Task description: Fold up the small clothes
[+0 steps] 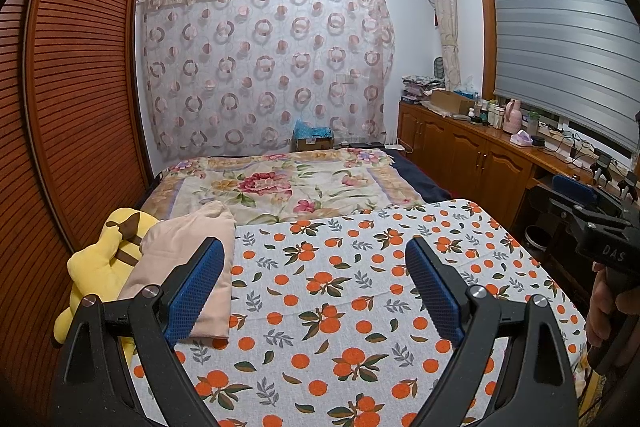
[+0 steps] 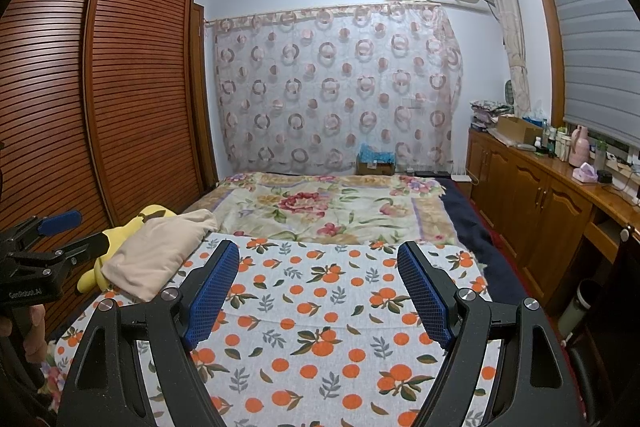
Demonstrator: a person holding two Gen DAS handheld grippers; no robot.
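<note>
A beige garment [image 1: 188, 259] lies folded at the left edge of the orange-print cloth [image 1: 340, 291], partly behind my left gripper's left finger. In the right wrist view the same beige garment [image 2: 156, 255] rests at the far left of the orange-print cloth [image 2: 320, 307]. My left gripper [image 1: 314, 247] hovers open over the cloth with nothing between its blue pads. Just as wide stands my right gripper [image 2: 318, 249], open and holding nothing. Each view catches the other gripper at its side edge, held by a hand.
A yellow plush toy [image 1: 104, 259] sits left of the garment against the slatted wardrobe [image 1: 80, 107]. A floral blanket [image 1: 288, 187] covers the bed beyond the cloth. Wooden cabinets [image 1: 472, 155] with bottles run along the right wall under the window.
</note>
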